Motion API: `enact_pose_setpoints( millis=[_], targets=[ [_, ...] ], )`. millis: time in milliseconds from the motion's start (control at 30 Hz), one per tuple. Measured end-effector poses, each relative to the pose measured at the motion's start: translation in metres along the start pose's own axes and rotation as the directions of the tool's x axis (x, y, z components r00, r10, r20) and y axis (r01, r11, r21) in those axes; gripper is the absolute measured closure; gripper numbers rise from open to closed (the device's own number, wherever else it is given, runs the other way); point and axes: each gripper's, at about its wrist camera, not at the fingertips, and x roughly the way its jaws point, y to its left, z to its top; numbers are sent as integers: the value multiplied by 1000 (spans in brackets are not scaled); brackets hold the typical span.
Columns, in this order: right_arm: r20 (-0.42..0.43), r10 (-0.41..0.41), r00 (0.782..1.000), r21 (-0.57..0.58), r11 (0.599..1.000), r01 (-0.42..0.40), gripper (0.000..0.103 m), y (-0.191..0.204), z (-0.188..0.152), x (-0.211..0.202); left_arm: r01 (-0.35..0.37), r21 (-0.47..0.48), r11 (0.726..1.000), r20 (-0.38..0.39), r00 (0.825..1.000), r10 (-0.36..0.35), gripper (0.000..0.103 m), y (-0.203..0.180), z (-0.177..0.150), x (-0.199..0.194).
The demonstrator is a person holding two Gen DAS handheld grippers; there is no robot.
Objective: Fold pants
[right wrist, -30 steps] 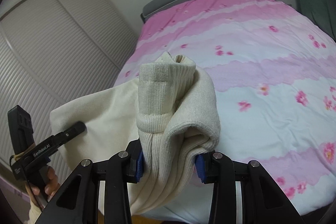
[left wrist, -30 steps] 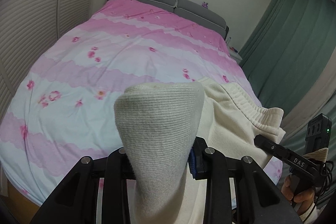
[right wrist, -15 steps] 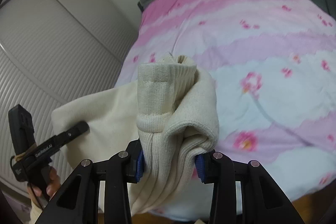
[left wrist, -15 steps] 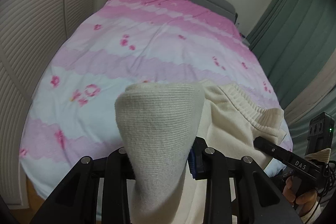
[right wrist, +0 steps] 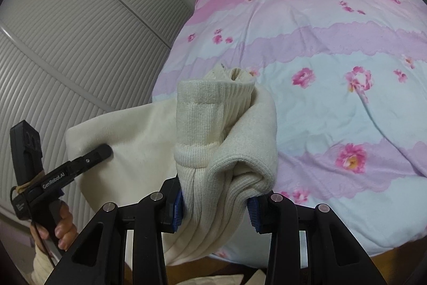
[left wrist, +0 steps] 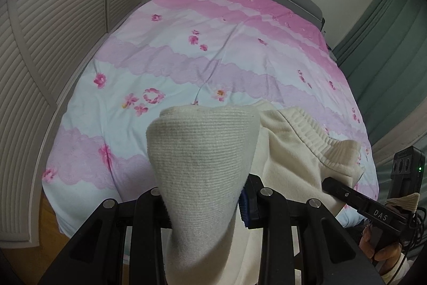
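While both hang above the bed (left wrist: 213,66), left gripper (left wrist: 202,202) and right gripper (right wrist: 214,205) each clamp the cream pants (right wrist: 224,124), apparently bunched.

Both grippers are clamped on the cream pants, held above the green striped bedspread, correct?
Not quite: the bedspread is pink with flowers, not green, as the left wrist view shows. Both the left gripper and the right gripper are indeed clamped on the cream pants.

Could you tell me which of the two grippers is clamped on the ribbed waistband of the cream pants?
The right gripper: a ribbed, stitched band of the cream pants bunches between its fingers, whereas the left gripper pinches plain knit fabric with no ribbing.
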Motion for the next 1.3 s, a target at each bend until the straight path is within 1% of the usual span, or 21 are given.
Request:
enact_pose_setpoints(
  millis=[67,167,333,467,533,667,733,833,967,1067,1167,1233,1267,1300],
  targets=[
    [2,-6,1000,-3,1000,6,64,8,-2,5,13,19,1000,-14,1000,-12,71,10,8,5],
    [9,-20,1000,28,999,20,64,12,2,18,41,35,999,-52,998,-39,71,26,26,19],
    [34,-64,997,109,992,60,64,24,5,48,95,110,989,-113,990,-82,71,55,70,56],
    [61,-113,992,152,983,102,64,38,17,79,132,168,977,-143,984,-108,71,72,106,88],
    [70,-128,989,179,977,113,64,42,28,99,148,219,965,-144,982,-118,71,81,127,106],
    [53,-132,990,202,972,119,64,45,50,135,163,259,952,-165,979,-123,71,95,160,139],
    [48,-137,989,209,970,124,64,44,60,152,164,282,945,-179,977,-116,70,102,177,161],
    [42,-141,989,218,967,129,64,40,73,178,164,303,939,-195,975,-107,70,110,194,187],
    [33,-158,987,222,964,147,64,33,83,209,153,287,946,-209,973,-94,70,126,210,222],
    [8,-169,986,228,960,163,64,27,84,232,121,285,951,-226,973,-56,70,138,216,249],
    [-28,-206,978,203,957,207,64,25,82,253,86,302,949,-261,965,-5,70,149,216,277],
    [-46,-218,975,190,956,223,64,24,80,264,57,313,948,-271,962,31,67,155,215,292],
    [-53,-229,972,190,953,235,64,22,79,269,48,309,950,-274,961,41,64,159,216,298],
    [-60,-233,971,197,950,241,64,19,77,273,35,301,953,-280,959,53,59,164,218,304]
  ],
)
